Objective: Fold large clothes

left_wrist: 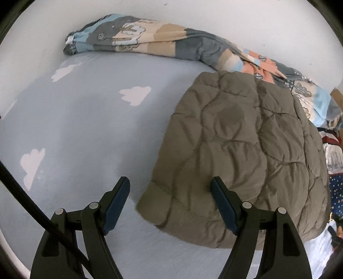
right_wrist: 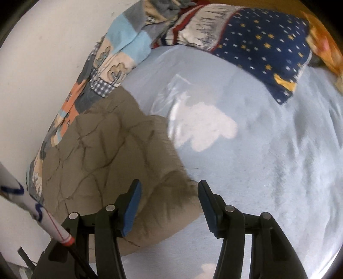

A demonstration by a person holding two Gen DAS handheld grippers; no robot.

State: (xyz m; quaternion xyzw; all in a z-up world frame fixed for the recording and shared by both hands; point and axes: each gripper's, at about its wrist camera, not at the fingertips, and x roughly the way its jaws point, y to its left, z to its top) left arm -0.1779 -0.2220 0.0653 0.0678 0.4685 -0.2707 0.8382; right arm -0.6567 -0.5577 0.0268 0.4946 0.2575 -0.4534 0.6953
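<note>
A folded olive-brown quilted jacket (left_wrist: 240,150) lies on a light blue bed sheet with white clouds (left_wrist: 85,120). My left gripper (left_wrist: 170,188) is open, its right finger over the jacket's near left edge and its left finger over bare sheet. In the right wrist view the same jacket (right_wrist: 107,154) lies at the left. My right gripper (right_wrist: 169,193) is open and empty, straddling the jacket's near right corner, its right finger over the sheet (right_wrist: 268,171).
A patchwork blanket (left_wrist: 150,40) is bunched along the white wall (left_wrist: 235,15) behind the jacket. A navy star-patterned cloth (right_wrist: 268,49) and a red-striped cloth (right_wrist: 203,23) lie at the bed's far end. A white cable sleeve (right_wrist: 32,206) crosses the lower left.
</note>
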